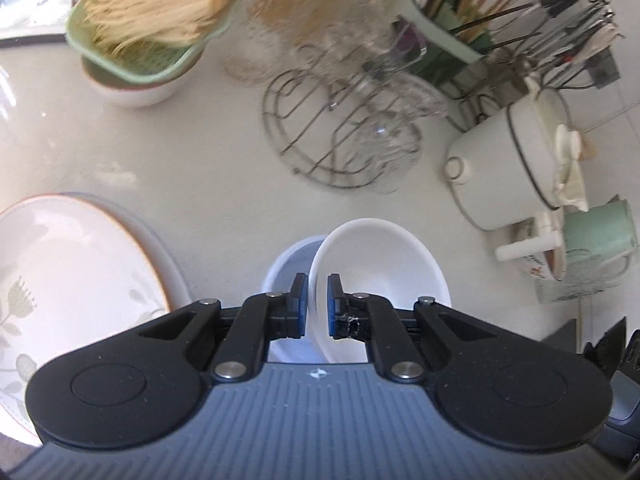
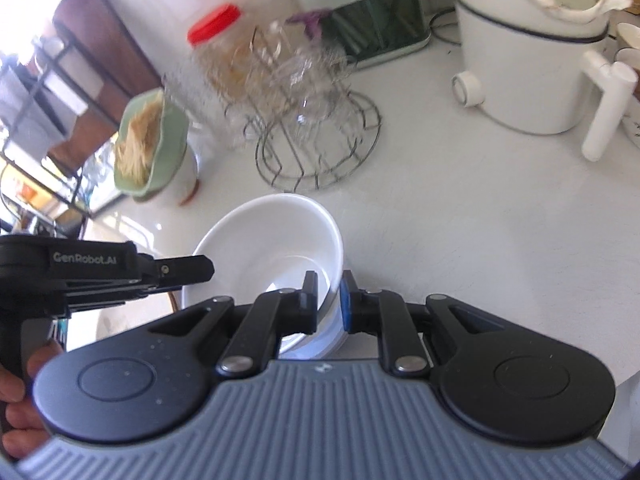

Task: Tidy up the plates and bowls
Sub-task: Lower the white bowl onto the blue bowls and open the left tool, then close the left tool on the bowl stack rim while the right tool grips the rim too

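My left gripper (image 1: 317,300) is shut on the near rim of a white bowl (image 1: 380,268), held tilted above the counter; a second pale bowl or its shadow (image 1: 288,260) shows just left behind it. My right gripper (image 2: 329,300) is shut on the opposite rim of the same white bowl (image 2: 276,240), with a second white rim (image 2: 328,336) nested beneath it. The left gripper's body (image 2: 100,272) reaches the bowl from the left in the right wrist view. A large plate with a floral pattern (image 1: 72,280) lies at the left.
A wire rack with glass cups (image 1: 344,136) stands beyond the bowl. A green strainer with noodles on stacked bowls (image 1: 148,40) is at the back left. A white kettle (image 1: 512,160), a green mug (image 1: 596,236) and a utensil holder (image 1: 460,12) stand at the right.
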{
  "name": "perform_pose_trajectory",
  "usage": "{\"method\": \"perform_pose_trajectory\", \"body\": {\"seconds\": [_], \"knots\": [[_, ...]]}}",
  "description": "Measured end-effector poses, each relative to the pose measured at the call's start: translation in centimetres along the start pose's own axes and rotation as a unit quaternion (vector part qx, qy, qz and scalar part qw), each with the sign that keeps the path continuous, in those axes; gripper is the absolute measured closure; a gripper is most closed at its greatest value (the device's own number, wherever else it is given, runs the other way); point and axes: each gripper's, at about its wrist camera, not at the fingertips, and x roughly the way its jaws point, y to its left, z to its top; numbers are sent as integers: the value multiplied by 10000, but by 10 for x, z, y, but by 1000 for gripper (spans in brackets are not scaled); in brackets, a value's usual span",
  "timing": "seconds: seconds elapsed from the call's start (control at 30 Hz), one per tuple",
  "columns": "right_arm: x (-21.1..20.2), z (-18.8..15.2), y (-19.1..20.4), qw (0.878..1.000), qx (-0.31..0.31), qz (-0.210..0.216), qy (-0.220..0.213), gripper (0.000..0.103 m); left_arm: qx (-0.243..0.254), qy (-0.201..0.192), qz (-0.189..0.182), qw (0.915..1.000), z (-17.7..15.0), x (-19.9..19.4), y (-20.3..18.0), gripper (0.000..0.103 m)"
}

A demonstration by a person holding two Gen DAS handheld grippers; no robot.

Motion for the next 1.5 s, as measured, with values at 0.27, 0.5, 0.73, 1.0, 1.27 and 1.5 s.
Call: {"method": "perform_pose_trajectory", "body": {"seconds": [0.27,0.5,0.73,1.0,1.27,1.5], "knots": [[9,-2,3,9996,-198,106,177,88,-124,150,195,9996,-8,12,15,94],[5,5,-1,9999,-60,46,70,64,-220,266,198,9992,-11,19,19,65],[18,8,-10,9999,57,95,54,61,-177,177,252,9994,-12,15,21,50],[40,-5,-19,9991,306,63,274,61,-4,169,293,9994,-13,14,17,50],[67,-20,-30,9942,888,233,559,65,-88,327,200,9992,-15,17,22,50],[67,-25,-37,9916,1156,263,519,82,99,512,115,9986,-15,25,15,50]]}}
